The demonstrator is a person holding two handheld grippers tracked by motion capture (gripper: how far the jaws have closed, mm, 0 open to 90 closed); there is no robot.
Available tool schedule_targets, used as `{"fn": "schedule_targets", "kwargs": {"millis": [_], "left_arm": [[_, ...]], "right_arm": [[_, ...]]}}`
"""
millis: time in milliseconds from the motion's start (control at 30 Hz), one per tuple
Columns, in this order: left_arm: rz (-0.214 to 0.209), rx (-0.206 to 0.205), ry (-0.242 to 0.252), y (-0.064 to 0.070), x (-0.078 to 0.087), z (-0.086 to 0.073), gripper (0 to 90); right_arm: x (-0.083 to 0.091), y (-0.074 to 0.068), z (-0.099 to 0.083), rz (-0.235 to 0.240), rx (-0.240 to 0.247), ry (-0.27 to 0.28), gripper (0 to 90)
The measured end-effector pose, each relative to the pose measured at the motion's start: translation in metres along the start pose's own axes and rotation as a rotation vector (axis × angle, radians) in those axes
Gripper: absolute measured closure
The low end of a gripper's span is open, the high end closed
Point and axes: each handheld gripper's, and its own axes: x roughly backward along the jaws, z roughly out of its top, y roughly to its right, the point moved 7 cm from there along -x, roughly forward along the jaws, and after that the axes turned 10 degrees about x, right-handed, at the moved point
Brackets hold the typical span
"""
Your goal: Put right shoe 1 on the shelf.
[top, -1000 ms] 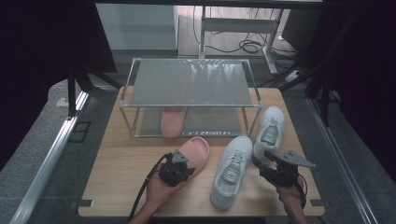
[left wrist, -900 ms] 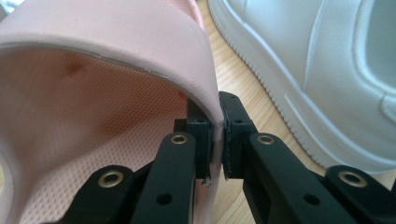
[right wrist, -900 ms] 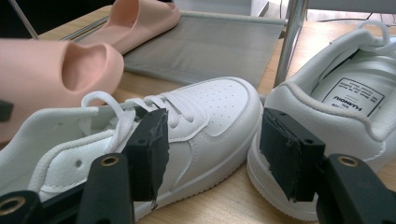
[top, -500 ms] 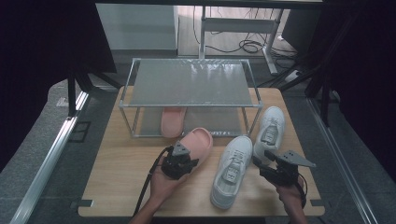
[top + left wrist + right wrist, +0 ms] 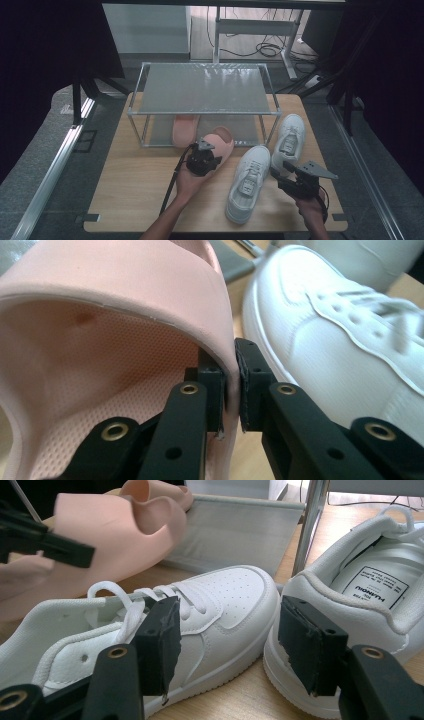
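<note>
My left gripper point(image 5: 202, 156) is shut on the strap edge of a pink slipper point(image 5: 218, 141), held lifted in front of the wire shelf rack point(image 5: 202, 87). In the left gripper view the jaws pinch the slipper point(image 5: 115, 315) strap between them. A second pink slipper point(image 5: 183, 129) lies on the rack's lower shelf. Two white sneakers stand on the table: one point(image 5: 247, 180) in the middle, one point(image 5: 288, 140) to its right. My right gripper point(image 5: 278, 177) is open, low by the sneakers; its view shows the near sneaker point(image 5: 200, 615) and the other's heel point(image 5: 360, 590).
The wooden table point(image 5: 135, 190) has bare room at the left and front. The rack's metal legs point(image 5: 270, 127) stand close to the right sneaker. Cables trail from both grippers toward the table's front edge.
My left gripper has carried the pink slipper up and forward toward the rack's lower shelf. The right gripper and both sneakers have stayed put.
</note>
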Motion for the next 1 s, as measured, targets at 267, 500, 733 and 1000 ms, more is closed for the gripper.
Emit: {"fn": "schedule_targets", "kwargs": {"millis": [267,500,733,1000], "left_arm": [[0.013,0.011,-0.002,-0.003,-0.017,0.016,82.6],[0.023,0.037,0.010,-0.006,-0.034,0.029,82.4],[0.050,0.054,0.025,-0.011,-0.044,0.036,82.1],[0.070,0.098,0.039,-0.024,-0.055,0.039,81.6]], "right_arm": [[0.000,0.000,0.000,0.000,-0.001,0.001,42.5],[-0.002,-0.001,-0.001,0.005,0.001,-0.004,42.5],[-0.001,-0.001,-0.001,0.005,0.000,-0.004,42.5],[-0.002,-0.001,-0.001,0.004,-0.001,-0.003,42.5]]}}
